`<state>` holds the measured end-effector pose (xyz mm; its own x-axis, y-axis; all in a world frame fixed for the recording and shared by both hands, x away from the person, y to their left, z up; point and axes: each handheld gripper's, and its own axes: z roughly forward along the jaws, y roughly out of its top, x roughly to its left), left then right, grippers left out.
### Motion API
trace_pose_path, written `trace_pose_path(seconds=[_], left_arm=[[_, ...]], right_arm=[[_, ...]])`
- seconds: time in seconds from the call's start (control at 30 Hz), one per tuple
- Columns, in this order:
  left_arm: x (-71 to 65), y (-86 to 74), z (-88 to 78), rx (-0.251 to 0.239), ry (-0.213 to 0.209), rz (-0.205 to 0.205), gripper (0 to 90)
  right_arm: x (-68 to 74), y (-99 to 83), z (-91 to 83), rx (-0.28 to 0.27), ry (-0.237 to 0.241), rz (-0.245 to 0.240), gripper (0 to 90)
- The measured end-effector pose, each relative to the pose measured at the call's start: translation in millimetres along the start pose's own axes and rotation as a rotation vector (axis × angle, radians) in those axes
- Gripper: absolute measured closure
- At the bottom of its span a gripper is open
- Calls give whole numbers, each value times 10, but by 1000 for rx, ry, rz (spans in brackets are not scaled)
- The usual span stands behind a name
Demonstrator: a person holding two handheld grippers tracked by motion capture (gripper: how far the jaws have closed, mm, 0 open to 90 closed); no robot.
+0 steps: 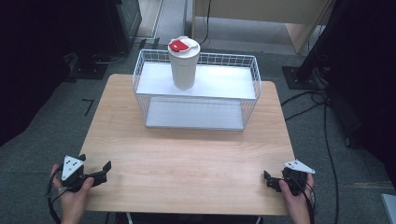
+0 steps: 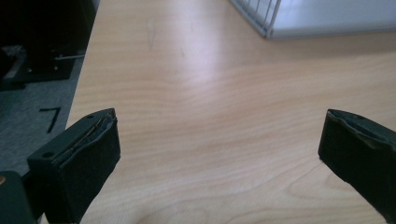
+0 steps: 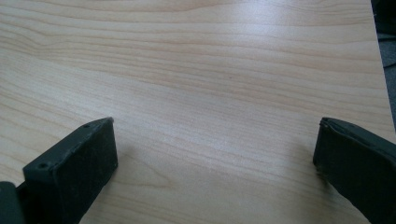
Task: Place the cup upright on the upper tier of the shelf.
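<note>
A white tumbler with a red-and-white lid stands upright on the top shelf of a white wire rack at the far middle of the wooden table. My left gripper rests at the table's near left corner, held by a hand, jaws wide apart with nothing between them. In the left gripper view the left gripper looks over bare wood toward the rack's corner. My right gripper sits at the near right corner, held by the other hand. The right gripper is open over bare wood.
Grey carpet surrounds the table, with cables trailing on the floor at the right and dark equipment stands at the back left and back right. The rack's lower shelf is a plain white board.
</note>
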<state>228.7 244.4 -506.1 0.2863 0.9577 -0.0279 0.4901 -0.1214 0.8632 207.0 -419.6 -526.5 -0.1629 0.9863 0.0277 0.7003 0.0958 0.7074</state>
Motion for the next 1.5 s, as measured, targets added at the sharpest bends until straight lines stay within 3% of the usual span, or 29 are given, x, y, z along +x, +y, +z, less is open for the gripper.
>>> trace_pose_path(seconds=[0.17, 0.67, 1.0, 1.17, 1.5], left_arm=[[-25, -34, 80, 91, 27, 31, 0], [-138, 2, 231, 234, 66, 127, 0], [-108, 10, 258, 267, 38, 101, 0], [-73, 13, 274, 290, -15, 74, 0], [-65, 13, 278, 291, -18, 68, 0]], right_arm=[[0, 12, 14, -2, -4, 2, 0], [1, 11, 13, -2, -5, 2, 0], [-2, 12, 14, -2, -4, 2, 0], [-4, 11, 13, -2, -3, 2, 0], [-6, 12, 12, 0, -11, 10, 0]])
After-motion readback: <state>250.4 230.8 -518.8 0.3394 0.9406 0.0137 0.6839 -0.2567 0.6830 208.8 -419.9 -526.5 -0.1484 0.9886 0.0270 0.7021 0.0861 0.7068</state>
